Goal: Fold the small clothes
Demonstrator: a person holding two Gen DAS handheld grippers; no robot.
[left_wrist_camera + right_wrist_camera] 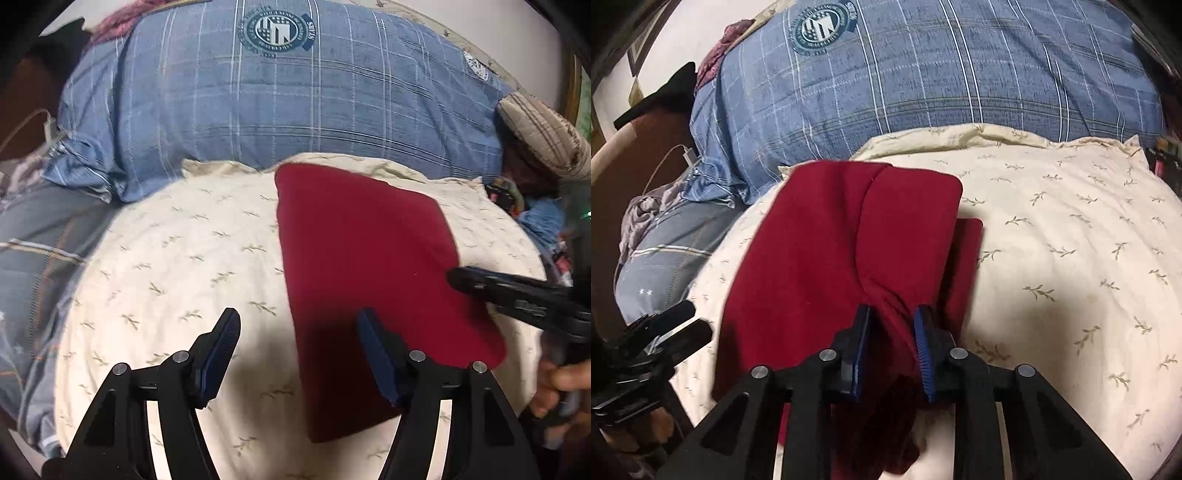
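Observation:
A dark red garment [362, 251] lies folded into a long strip on a cream leaf-print pillow [177, 266]. My left gripper [299, 325] is open and empty, hovering over the garment's near left edge. My right gripper [894, 317] is shut on a bunched fold of the red garment [827, 236] at its near edge, lifting that part over a lower layer. The right gripper also shows in the left wrist view [465, 280], at the garment's right edge. The left gripper shows at the far left of the right wrist view [679, 325].
A large blue plaid pillow [280, 99] lies behind the cream pillow [1071, 229]. Grey bedding [33, 266] is to the left, with a white charging cable [687, 153]. A striped beige cushion [543, 129] and clutter sit at the right.

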